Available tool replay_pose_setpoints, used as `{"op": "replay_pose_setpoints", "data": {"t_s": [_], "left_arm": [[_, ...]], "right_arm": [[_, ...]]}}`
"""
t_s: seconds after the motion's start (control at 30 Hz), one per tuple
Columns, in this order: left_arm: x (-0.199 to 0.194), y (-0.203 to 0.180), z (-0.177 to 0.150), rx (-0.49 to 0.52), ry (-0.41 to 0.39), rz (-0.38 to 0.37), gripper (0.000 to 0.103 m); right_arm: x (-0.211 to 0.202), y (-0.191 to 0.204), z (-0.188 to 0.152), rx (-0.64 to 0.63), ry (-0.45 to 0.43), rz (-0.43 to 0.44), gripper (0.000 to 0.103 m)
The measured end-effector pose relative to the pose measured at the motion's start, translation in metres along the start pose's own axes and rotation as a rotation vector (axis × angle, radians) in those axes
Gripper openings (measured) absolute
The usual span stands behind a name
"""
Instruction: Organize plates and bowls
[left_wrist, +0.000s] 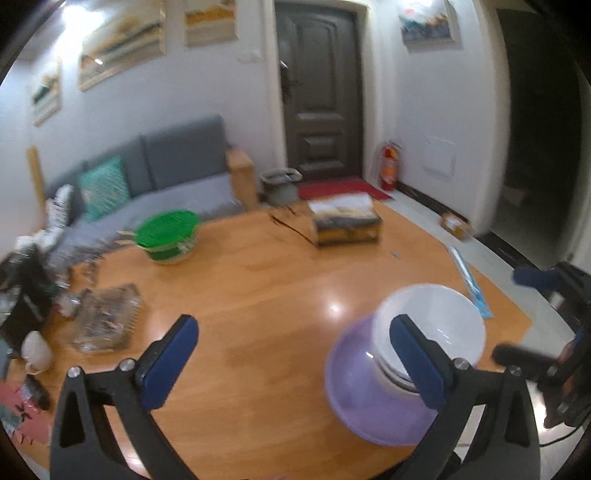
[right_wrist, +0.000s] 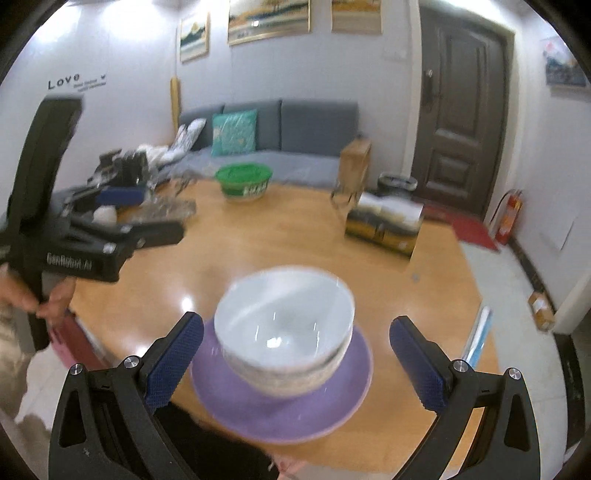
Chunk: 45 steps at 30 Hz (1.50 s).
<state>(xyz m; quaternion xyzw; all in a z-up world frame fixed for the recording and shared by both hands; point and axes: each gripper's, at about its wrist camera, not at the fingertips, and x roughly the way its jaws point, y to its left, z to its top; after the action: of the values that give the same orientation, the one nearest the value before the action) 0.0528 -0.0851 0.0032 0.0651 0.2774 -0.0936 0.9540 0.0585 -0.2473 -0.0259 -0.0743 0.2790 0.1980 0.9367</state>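
Standing wide open and empty, both the left gripper (left_wrist: 293, 360) and right gripper (right_wrist: 295, 360) have jaws clear of the white bowl (right_wrist: 284, 321) on the purple plate (right_wrist: 280, 410).

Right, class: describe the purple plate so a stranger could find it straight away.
Find the wooden table in front of the grey sofa. Near its front edge lies the purple plate. It is the only purple thing there, and a white bowl sits on top of it.

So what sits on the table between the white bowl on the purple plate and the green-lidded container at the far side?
Nothing: in the right wrist view, only bare wooden table lies between the white bowl and the green-lidded container.
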Motion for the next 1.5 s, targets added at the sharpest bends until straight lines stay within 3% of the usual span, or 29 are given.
{"op": "replay_pose_setpoints", "data": {"t_s": [0.13,0.4,0.7,1.5], "left_arm": [[-0.016,0.017,-0.001,-0.052,-0.065,0.062,0.103],[-0.053,0.04,-0.011,-0.147,-0.186,0.117,0.102],[-0.069,0.053,-0.02,-0.19,-0.235,0.163,0.103],[-0.071,0.063,-0.026,-0.197,-0.23,0.203,0.103]], "right_arm": [[-0.006,0.006,0.015,0.03,-0.084,-0.031,0.102],[-0.008,0.023,0.033,0.03,-0.214,-0.095,0.102],[-0.023,0.044,0.038,0.006,-0.338,-0.108,0.102],[-0.025,0.047,0.034,0.024,-0.336,-0.071,0.102]]}}
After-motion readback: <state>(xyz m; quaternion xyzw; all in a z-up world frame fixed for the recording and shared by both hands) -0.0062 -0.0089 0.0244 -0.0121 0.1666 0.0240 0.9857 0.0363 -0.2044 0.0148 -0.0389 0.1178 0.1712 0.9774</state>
